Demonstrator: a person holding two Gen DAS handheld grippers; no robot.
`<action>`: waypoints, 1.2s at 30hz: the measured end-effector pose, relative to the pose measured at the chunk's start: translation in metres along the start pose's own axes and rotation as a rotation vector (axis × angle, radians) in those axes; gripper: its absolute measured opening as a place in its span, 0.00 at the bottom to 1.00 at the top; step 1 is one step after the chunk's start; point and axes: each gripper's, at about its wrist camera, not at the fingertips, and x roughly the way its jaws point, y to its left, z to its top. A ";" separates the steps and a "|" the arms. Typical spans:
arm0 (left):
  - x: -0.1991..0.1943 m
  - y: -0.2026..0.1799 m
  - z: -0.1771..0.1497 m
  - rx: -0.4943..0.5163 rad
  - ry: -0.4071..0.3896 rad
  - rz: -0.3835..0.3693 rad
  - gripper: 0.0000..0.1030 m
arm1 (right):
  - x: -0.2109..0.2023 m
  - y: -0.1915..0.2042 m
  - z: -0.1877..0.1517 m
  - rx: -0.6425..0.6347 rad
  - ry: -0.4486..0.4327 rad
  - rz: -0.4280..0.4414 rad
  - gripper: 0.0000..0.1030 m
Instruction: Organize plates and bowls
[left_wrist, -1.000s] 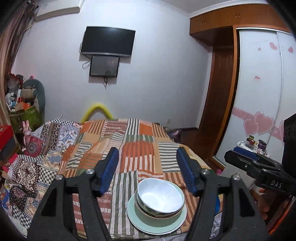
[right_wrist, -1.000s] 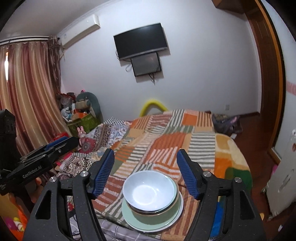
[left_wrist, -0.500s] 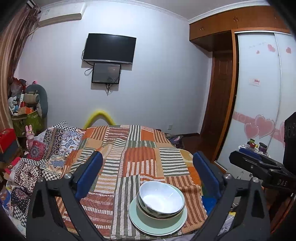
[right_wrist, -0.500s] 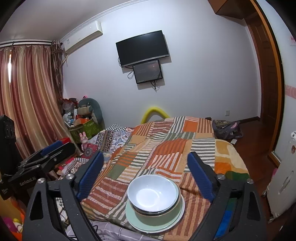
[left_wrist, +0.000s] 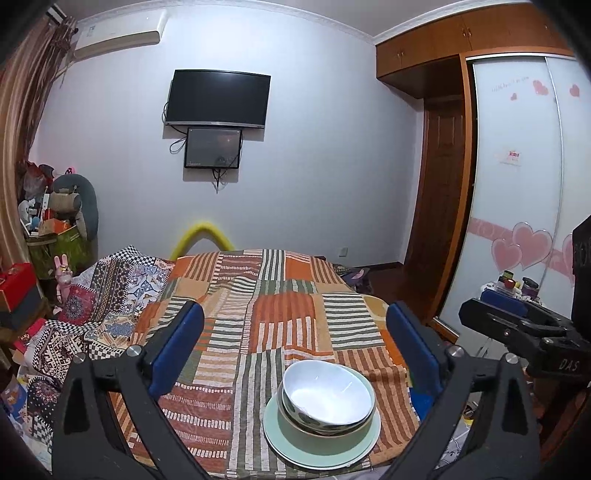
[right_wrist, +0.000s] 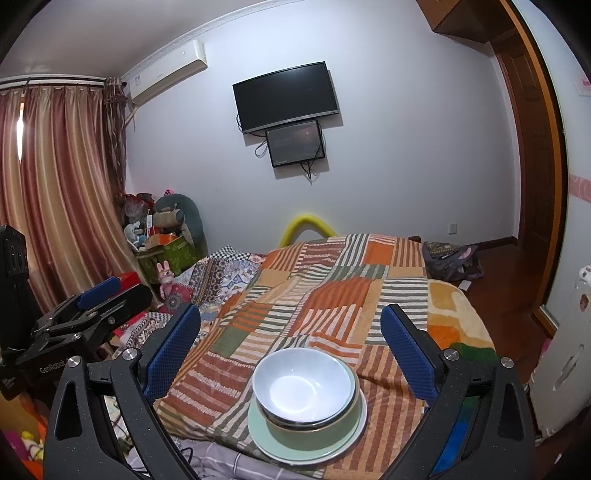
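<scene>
- The bed (left_wrist: 280, 317) fills the middle of both views, covered by a patchwork blanket (right_wrist: 332, 306) of orange, green and white striped squares
- A wardrobe (left_wrist: 517, 184) with pale sliding doors and pink heart stickers stands on the right in the left wrist view; a striped curtain (right_wrist: 55, 192) hangs on the left in the right wrist view
- A dark television (left_wrist: 218, 98) is fixed to the far wall, with a smaller screen (left_wrist: 213, 147) just under it
- The left gripper (left_wrist: 295, 347) hangs over the near end of the bed; its blue-padded fingers (left_wrist: 177, 347) stand wide apart with nothing between the pads
- The right gripper (right_wrist: 291, 350) hangs beside it, likewise spread wide, its fingers (right_wrist: 408, 354) gripping nothing; each gripper shows at the edge of the other's view
- A pale green plate (left_wrist: 321, 446) lies on the blanket at the near edge of the bed, low between the fingers in both views but touched by neither
- A green bowl (right_wrist: 317, 435) sits on the plate
- A white bowl (left_wrist: 328, 393) with a dark patterned outside is nested on top of the stack, slightly tilted; whether another bowl lies between them I cannot tell
</scene>
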 end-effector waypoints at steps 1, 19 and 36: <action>0.001 0.000 0.000 -0.001 0.001 0.000 0.98 | 0.000 0.000 0.001 0.001 0.001 -0.001 0.95; 0.002 0.000 -0.001 0.004 0.007 -0.015 0.99 | 0.002 -0.003 0.000 0.012 0.009 -0.004 0.96; 0.006 -0.001 0.000 0.004 0.018 -0.046 0.99 | 0.001 -0.002 0.003 0.003 0.002 -0.011 0.96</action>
